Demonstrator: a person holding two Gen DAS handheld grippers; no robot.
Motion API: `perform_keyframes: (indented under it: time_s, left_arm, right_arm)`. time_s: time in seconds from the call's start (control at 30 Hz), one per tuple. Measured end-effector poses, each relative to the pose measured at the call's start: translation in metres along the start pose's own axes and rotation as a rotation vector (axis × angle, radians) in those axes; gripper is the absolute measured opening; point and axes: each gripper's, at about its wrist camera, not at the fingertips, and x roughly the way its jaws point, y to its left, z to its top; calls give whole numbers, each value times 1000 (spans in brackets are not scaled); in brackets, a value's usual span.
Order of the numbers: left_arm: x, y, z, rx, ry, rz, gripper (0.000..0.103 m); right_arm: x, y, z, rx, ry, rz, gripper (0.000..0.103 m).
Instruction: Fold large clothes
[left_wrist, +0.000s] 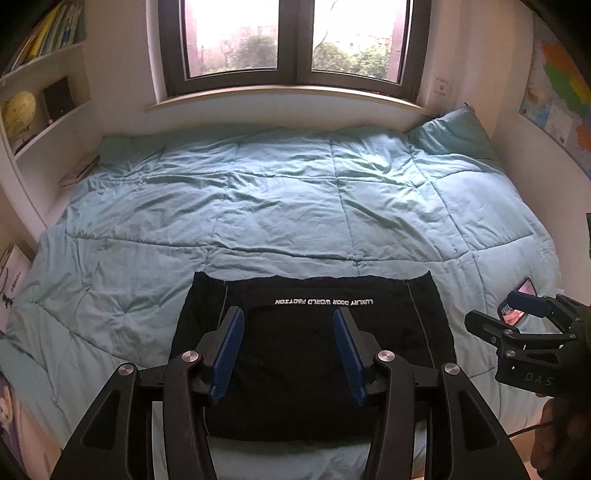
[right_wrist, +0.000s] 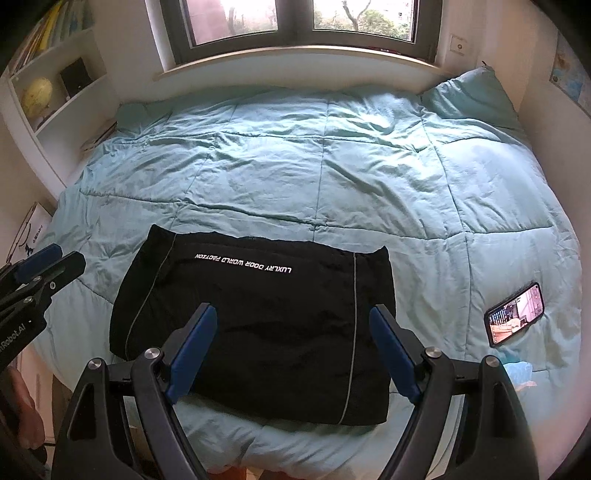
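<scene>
A black garment with white lettering and thin grey piping lies folded into a flat rectangle on the near part of the light blue quilt; it also shows in the right wrist view. My left gripper is open and empty, hovering above the garment's near half. My right gripper is open and empty, above the garment's near edge. In the left wrist view the right gripper is off to the garment's right. In the right wrist view the left gripper is to the garment's left.
A phone with a lit screen lies on the quilt to the right of the garment. A pillow sits at the far right corner. A window is behind the bed, shelves stand on the left wall, and a map hangs on the right.
</scene>
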Motion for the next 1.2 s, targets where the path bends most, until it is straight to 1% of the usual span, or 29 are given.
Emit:
perform_keyframes:
  time_s: [0.57,0.77,0.9,1.2]
  left_arm:
    - [3,-11,-4,-25,13,55,52]
    - [5,-24,-6,-2,16,61,52]
    - [9,-28,-6,5,23,59,52]
    - [20,-29,-6,4,48,64,52]
  right_arm:
    - [13,-11,-7,-19,43,47,86]
    - [21,-16,-13,-3,70,65,86]
    - [21,-21,-15,4,72,67,86]
    - [29,-27,-20,17,91,68,86]
